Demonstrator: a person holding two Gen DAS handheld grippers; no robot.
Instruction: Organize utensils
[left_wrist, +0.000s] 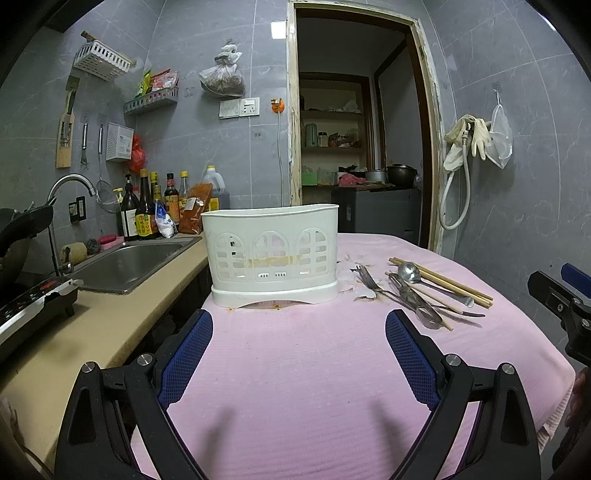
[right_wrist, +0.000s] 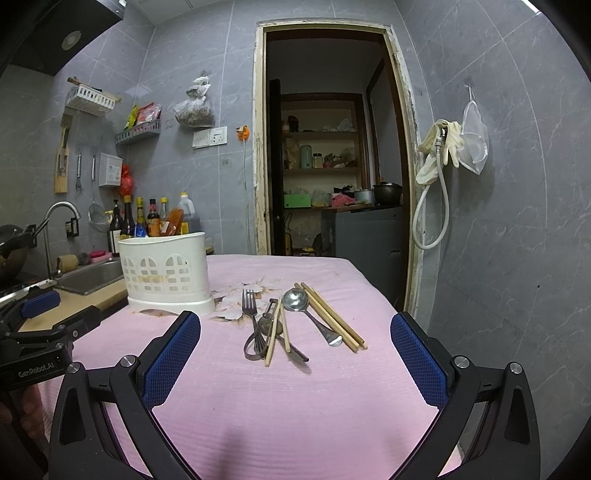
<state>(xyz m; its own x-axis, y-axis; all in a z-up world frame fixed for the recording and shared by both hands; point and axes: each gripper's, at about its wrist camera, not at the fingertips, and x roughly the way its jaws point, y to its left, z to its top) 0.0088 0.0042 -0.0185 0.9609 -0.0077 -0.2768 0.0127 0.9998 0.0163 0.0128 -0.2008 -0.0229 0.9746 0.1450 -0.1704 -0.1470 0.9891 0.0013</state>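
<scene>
- Start of job: both tongs, left and right, gape wide, empty.
- Utensils lie loose on table; caddy appears empty.
- Next: right tongs need one piece singled out, likely spoon.

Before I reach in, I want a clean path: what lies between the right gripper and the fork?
Only bare pink cloth lies between the open right gripper and the fork in the right wrist view; the fork's handle end tangles with other utensils.
</scene>
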